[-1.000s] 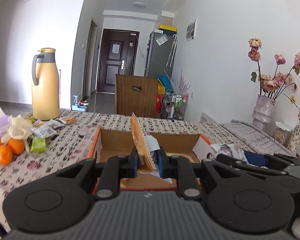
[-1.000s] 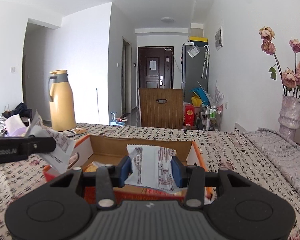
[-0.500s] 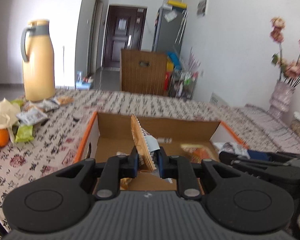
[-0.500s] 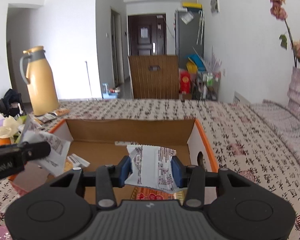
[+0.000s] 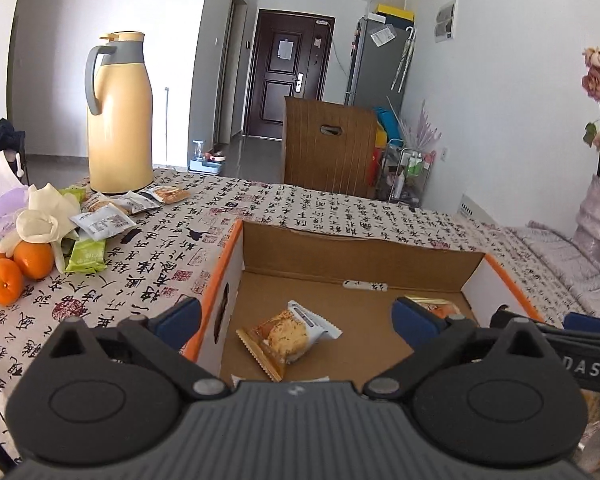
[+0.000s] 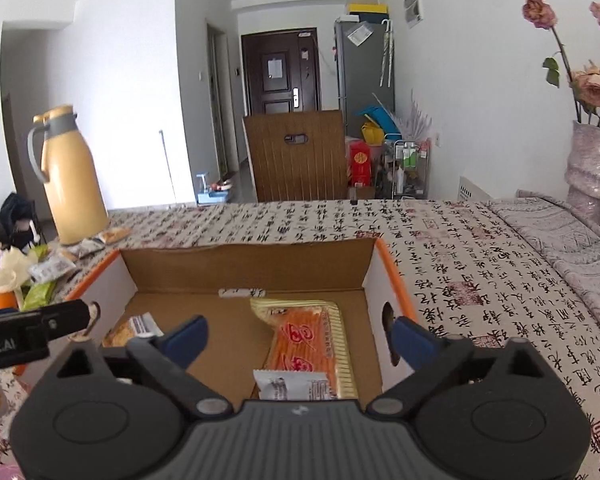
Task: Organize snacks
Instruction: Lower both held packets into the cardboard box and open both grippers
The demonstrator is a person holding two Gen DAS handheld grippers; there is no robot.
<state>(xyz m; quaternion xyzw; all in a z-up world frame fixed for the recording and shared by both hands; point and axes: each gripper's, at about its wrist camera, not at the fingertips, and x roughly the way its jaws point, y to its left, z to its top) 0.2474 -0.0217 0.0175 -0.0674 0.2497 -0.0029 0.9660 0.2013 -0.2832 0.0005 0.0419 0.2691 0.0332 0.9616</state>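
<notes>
Left wrist view: left gripper [image 5: 298,318], jaws just sprung wide with nothing clamped, hangs over the cardboard box [image 5: 364,248]; a cookie packet [image 5: 288,336] lies below between them. Right gripper [image 6: 300,334], also just opened, is above an orange wafer pack [image 6: 308,340] and white sachet [image 6: 292,386].

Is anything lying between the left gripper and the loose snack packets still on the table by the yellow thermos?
Partly. The left gripper hangs open over the box; the box's orange-edged left wall stands between it and the snack packets. Beyond the wall, the tablecloth is bare.
</notes>
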